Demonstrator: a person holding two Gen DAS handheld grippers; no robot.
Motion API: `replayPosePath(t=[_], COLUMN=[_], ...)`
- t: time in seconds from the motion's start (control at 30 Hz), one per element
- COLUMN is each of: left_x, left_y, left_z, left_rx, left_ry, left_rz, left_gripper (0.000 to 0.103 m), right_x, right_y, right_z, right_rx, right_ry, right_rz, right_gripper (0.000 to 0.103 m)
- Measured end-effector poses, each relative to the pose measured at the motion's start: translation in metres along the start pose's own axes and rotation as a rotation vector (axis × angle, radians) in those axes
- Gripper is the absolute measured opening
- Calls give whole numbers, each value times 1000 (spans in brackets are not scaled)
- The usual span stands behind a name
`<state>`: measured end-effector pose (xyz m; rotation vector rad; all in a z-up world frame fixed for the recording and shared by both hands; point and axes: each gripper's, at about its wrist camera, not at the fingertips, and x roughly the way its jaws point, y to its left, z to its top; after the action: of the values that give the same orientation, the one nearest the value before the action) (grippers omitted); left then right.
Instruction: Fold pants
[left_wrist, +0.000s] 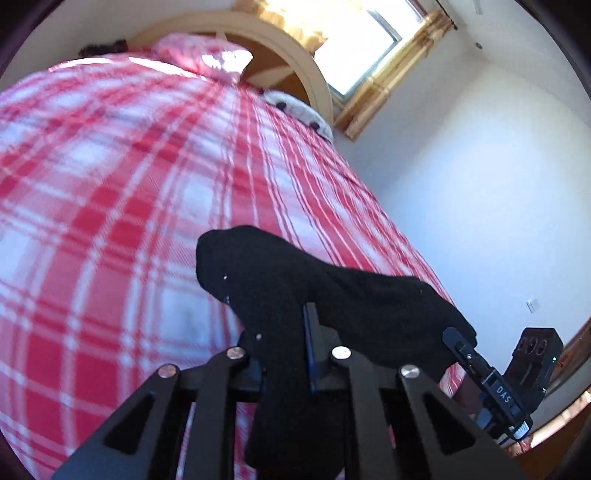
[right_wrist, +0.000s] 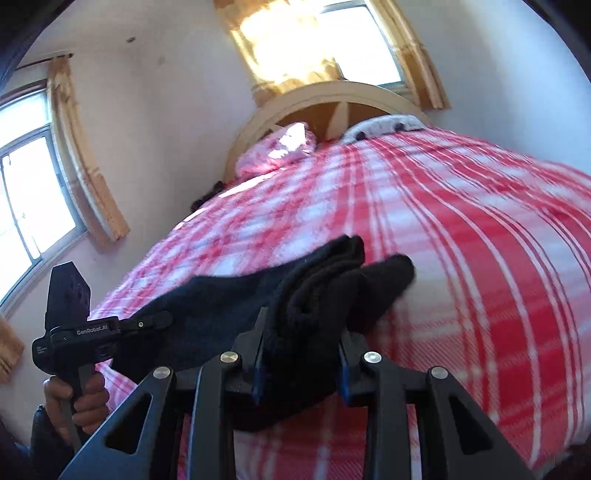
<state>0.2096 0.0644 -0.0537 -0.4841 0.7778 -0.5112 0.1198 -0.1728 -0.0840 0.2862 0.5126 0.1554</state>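
The jaws of the left gripper (left_wrist: 284, 354) are seen nearly closed on a bunch of black fabric, which is the pants (left_wrist: 295, 280); the cloth is pinched between the two fingers and is draped over them, so that the tips are mostly hidden. A rounded fold of the pants is raised above and ahead of the left jaws, and from there the fabric is stretched to the right, where its other end is held by the right gripper (left_wrist: 456, 341), seen here from the side. In the right wrist view, the jaws of the right gripper (right_wrist: 301, 354) are also closed on the pants (right_wrist: 325, 288), but with a wider gap, because a thick bundle of several layers is clamped between the blue pads (right_wrist: 258, 373). The folded layers are pushed out ahead of these jaws, and a flat part of the cloth is spread to the left, toward the left gripper (right_wrist: 155, 321), whose handle is held by the person's hand (right_wrist: 79, 398). The pants are thus kept between both grippers, lifted just above the bed (left_wrist: 110, 184) with its red and white plaid cover. Behind, a pink pillow (right_wrist: 280, 147), a curved wooden headboard (right_wrist: 332, 96) and a bright window (right_wrist: 314, 33) with curtains are visible.
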Motion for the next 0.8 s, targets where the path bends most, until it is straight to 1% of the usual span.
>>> replayPosePath(t=[0.13, 0.23, 0.3, 0.33, 0.37, 0.43, 0.5, 0.53, 0.57, 0.6, 0.63, 0.67, 0.7, 0.73, 0.77, 0.8], left_x=[-29, -54, -55, -47, -44, -30, -10, 3, 9, 13, 11, 7, 4, 2, -1, -2], left_y=[20, 38, 54, 61, 69, 92, 120, 138, 147, 153, 154, 154, 156, 161, 166, 170], left_z=[37, 61, 77, 84, 87, 89, 82, 76, 69, 63, 57, 55, 56, 55, 56, 56], left_rx=[36, 62, 102, 109, 114, 98, 65, 30, 10, 4, 16, 9, -10, -42, -70, -95], left_ry=[-118, -210, -255, -267, -266, -240, -166, -117, -90, -92, -124, -131, -139, -144, -138, -130], left_rz=[130, 215, 306, 354, 392, 463, 540, 587, 607, 618, 634, 655, 685, 725, 738, 725], left_gripper=[15, 15, 15, 15, 15, 15, 16, 20, 22, 31, 44, 52, 73, 91, 96, 98], right_x=[39, 81, 115, 131, 146, 185, 220, 235, 250, 264, 271, 275, 278, 281, 285, 290], right_y=[32, 60, 82, 89, 97, 109, 117, 120, 122, 125, 126, 127, 125, 122, 119, 115], right_z=[28, 46, 57, 61, 63, 65, 58, 53, 48, 43, 39, 38, 37, 35, 33, 31], right_rx=[-49, -72, -102, -110, -114, -119, -123, -123, -124, -132, -137, -134, -130, -123, -113, -92], right_ry=[-35, -47, -46, -39, -24, 22, 83, 118, 151, 184, 206, 222, 234, 249, 272, 302], right_rz=[102, 182, 229, 248, 262, 272, 271, 264, 261, 248, 234, 234, 232, 224, 209, 202], right_gripper=[31, 31, 31, 31, 31, 31, 31, 31, 32, 32, 33, 35, 37, 48, 53, 61])
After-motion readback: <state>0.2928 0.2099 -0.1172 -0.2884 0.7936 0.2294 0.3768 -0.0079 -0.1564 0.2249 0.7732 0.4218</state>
